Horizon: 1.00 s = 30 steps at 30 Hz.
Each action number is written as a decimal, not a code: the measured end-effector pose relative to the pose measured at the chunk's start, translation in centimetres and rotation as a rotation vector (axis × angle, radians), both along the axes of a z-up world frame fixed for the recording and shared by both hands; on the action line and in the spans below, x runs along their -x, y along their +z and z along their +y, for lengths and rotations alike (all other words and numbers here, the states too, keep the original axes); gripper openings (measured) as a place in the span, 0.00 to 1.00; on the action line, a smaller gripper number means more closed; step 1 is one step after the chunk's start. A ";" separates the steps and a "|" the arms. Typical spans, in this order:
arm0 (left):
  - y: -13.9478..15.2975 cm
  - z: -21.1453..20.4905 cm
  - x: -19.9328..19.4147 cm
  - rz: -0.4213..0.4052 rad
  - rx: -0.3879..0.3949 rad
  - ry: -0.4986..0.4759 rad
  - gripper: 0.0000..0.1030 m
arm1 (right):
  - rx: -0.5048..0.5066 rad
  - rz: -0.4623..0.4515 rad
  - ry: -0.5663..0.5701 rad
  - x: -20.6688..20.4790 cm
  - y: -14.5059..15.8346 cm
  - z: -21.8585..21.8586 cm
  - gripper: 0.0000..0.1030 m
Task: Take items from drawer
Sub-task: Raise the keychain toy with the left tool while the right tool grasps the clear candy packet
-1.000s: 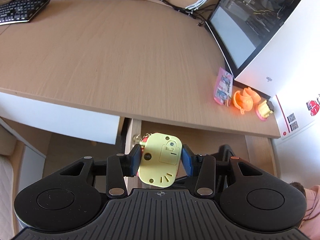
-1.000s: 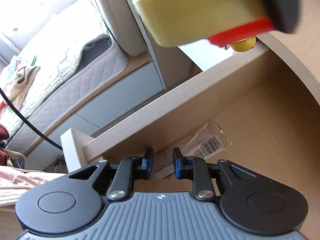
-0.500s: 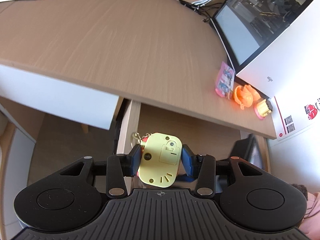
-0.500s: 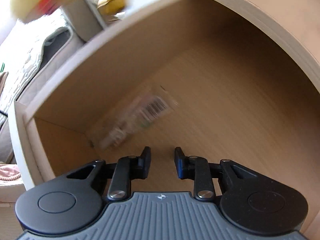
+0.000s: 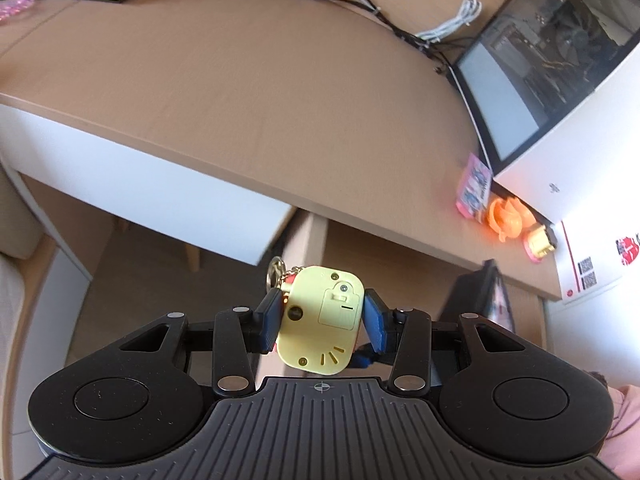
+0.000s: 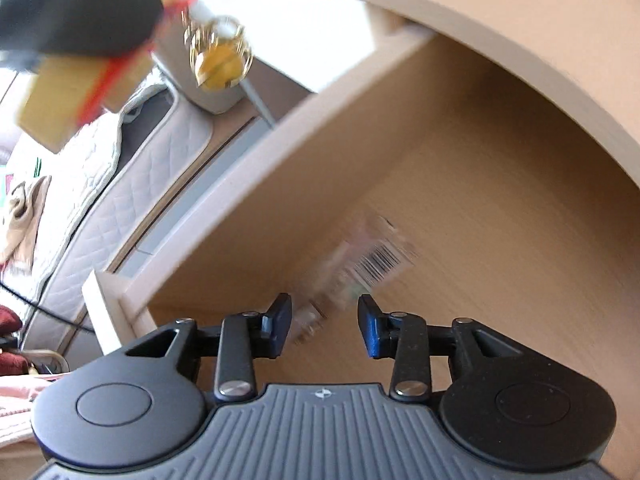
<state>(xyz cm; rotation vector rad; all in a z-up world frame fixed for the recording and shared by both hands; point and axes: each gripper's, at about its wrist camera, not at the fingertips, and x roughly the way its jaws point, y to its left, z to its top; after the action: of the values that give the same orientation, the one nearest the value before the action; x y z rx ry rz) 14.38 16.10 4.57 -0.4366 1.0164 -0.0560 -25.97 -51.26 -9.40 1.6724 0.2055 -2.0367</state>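
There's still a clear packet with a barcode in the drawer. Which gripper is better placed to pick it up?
Right. The right gripper is open and empty inside the drawer, pointing at the barcode packet. The left gripper is shut on the yellow keychain toy, above the desk edge.

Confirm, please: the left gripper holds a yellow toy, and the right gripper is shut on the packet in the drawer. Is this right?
Not quite. The left gripper does hold the yellow toy, but the right wrist view shows the right gripper open above the packet lying in the drawer, not shut on it.
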 end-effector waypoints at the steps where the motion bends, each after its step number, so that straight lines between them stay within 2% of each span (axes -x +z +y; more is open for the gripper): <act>1: 0.0 0.2 0.1 0.002 -0.002 0.006 0.45 | -0.013 0.003 0.013 0.3 -0.3 -0.6 0.34; 6: 0.1 0.9 0.8 0.005 0.020 0.041 0.45 | -0.084 -0.004 0.028 1.9 -1.0 -1.4 0.33; 10: 0.0 0.9 1.3 -0.003 0.046 0.045 0.45 | -0.158 0.009 0.040 1.1 -1.5 0.6 0.33; 12: -0.4 0.6 1.3 0.000 0.059 0.036 0.45 | -0.174 0.006 -0.014 0.6 -2.0 3.0 0.33; 16: -1.7 -1.0 0.8 0.013 0.083 -0.016 0.45 | -0.247 0.046 -0.191 -1.3 -0.2 9.9 0.33; 18: -2.3 -1.9 0.6 0.017 0.102 -0.033 0.45 | -0.172 0.034 -0.305 -1.8 0.9 12.3 0.35; 20: -2.7 -2.6 0.4 0.021 0.111 -0.047 0.45 | -0.102 0.022 -0.388 -2.3 1.8 13.6 0.45; 21: -2.8 -2.9 0.4 0.023 0.106 -0.055 0.45 | -0.095 0.024 -0.408 -2.5 2.0 13.7 0.54; 22: -2.8 -3.3 0.4 0.024 0.096 -0.063 0.45 | -0.109 0.025 -0.414 -2.6 2.0 13.5 0.56; 28: -2.5 -4.7 1.0 0.024 0.036 -0.118 0.45 | -0.158 -0.060 -0.517 -0.7 -1.1 12.5 0.55; 29: -2.5 -4.8 1.2 0.023 0.030 -0.125 0.45 | -0.169 -0.046 -0.513 -0.7 -1.2 12.0 0.52; 30: -2.5 -4.8 1.3 0.024 0.029 -0.129 0.45 | -0.183 -0.033 -0.496 -0.7 -1.1 11.4 0.42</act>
<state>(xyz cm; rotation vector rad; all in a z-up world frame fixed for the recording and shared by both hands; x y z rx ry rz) 13.10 11.30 2.04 -0.3991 1.0679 -0.1814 -25.28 -39.83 -10.54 2.0249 -0.0434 -2.3997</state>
